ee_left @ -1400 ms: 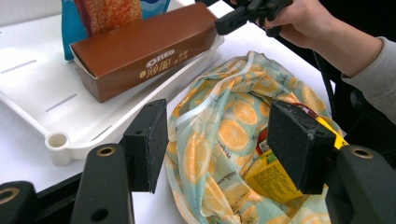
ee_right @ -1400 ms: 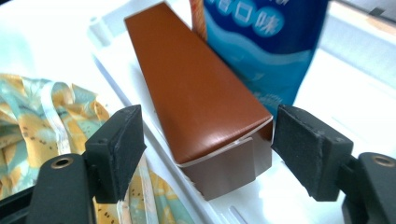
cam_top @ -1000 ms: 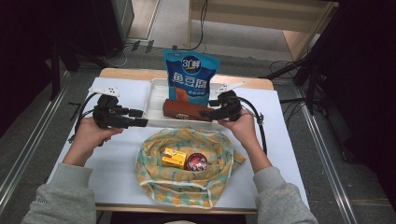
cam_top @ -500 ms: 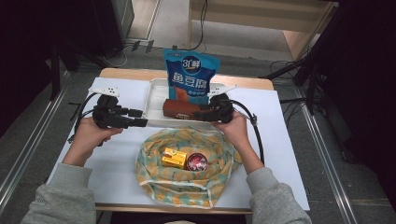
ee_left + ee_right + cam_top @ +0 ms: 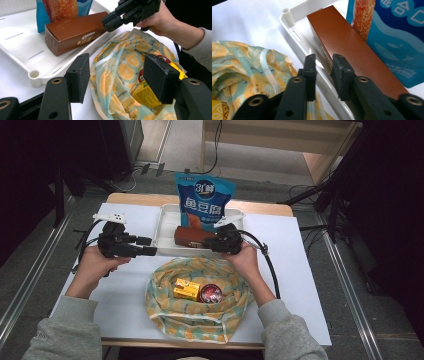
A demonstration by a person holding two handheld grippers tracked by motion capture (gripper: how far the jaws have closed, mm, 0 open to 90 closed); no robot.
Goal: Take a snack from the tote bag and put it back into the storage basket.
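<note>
matt brown cardboard box (image 5: pixel 352 47); glossy white plastic tray (image 5: pixel 167 227); printed cloth bag (image 5: pixel 200 315)

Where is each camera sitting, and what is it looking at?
High view: above the person's side of the table, looking forward and down; both forearms and hands show.
Left gripper view: rides on the left tongs, looking over the orange-print bag; the other hand shows.
Right gripper view: rides on the right tongs, looking at the brown box in the white tray.
All three share the box, tray and bag.
</note>
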